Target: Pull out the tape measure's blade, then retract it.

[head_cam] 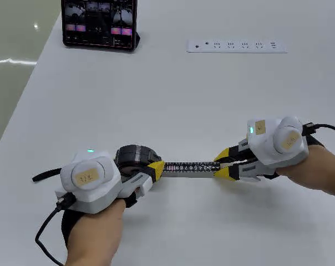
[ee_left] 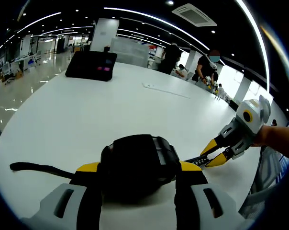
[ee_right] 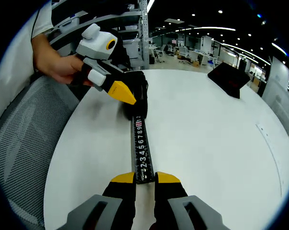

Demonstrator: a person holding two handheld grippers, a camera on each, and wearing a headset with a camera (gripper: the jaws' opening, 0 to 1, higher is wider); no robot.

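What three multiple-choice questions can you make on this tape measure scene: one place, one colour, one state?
1. Where is the power strip? A. Right of the tablet, far across the table. B. On a chair. C. On the floor.
2. Claw tips colour? A. Red. B. Yellow. C. Green.
3. The blade is: A. fully retracted. B. partly out, end pinched by the right claw. C. snapped off.
Key: A, per the head view; B, both gripper views show it; B, numerals show between the case in the left claw and the right claw.
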